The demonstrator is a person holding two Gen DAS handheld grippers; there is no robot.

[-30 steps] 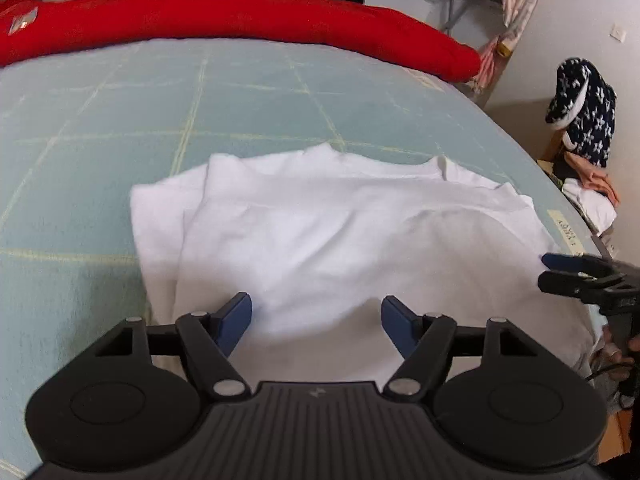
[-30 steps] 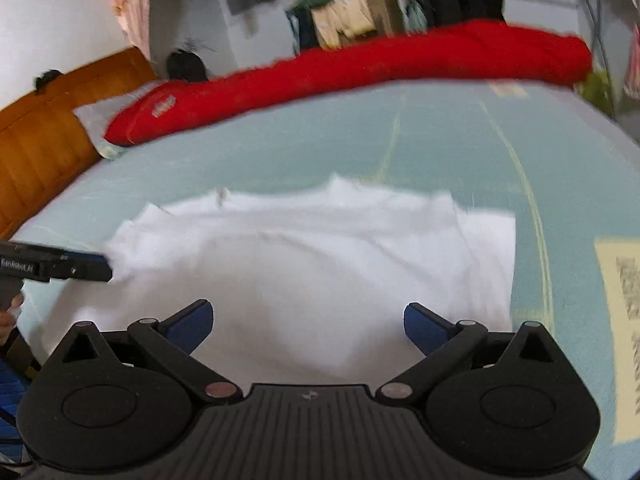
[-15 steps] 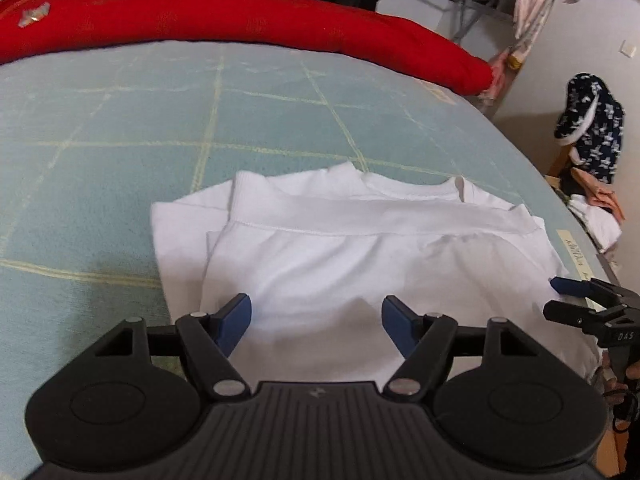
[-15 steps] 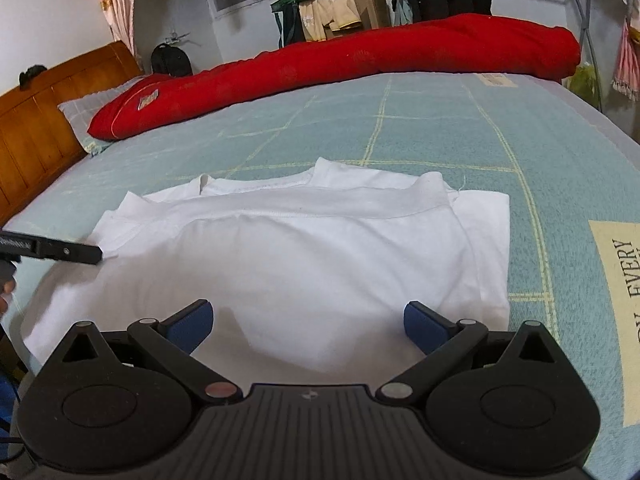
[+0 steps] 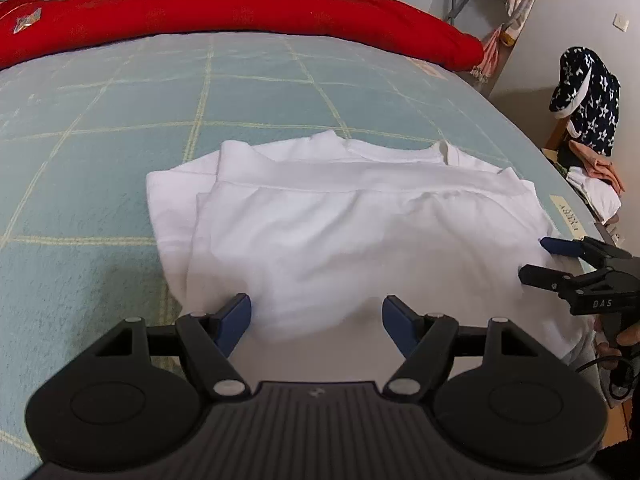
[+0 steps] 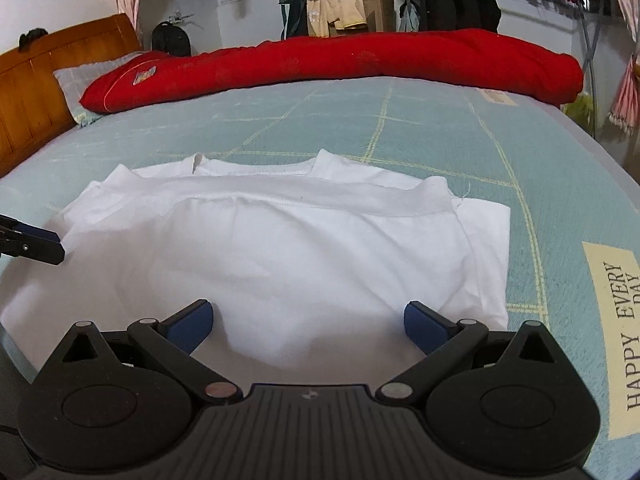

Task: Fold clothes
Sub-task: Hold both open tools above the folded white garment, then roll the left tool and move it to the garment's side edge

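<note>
White T-shirt (image 5: 360, 232), folded over, lies flat on the bed (image 5: 100, 152) just ahead of both claws. Left claw (image 5: 316, 314) wide open, empty. Right claw (image 6: 308, 316) wide open, empty. Red quilt (image 6: 340, 64) far beyond.

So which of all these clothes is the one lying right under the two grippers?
The white T-shirt, folded flat on the blue bedcover. The star-patterned dark garment hangs off to the side, and the red quilt lies along the far edge.
</note>
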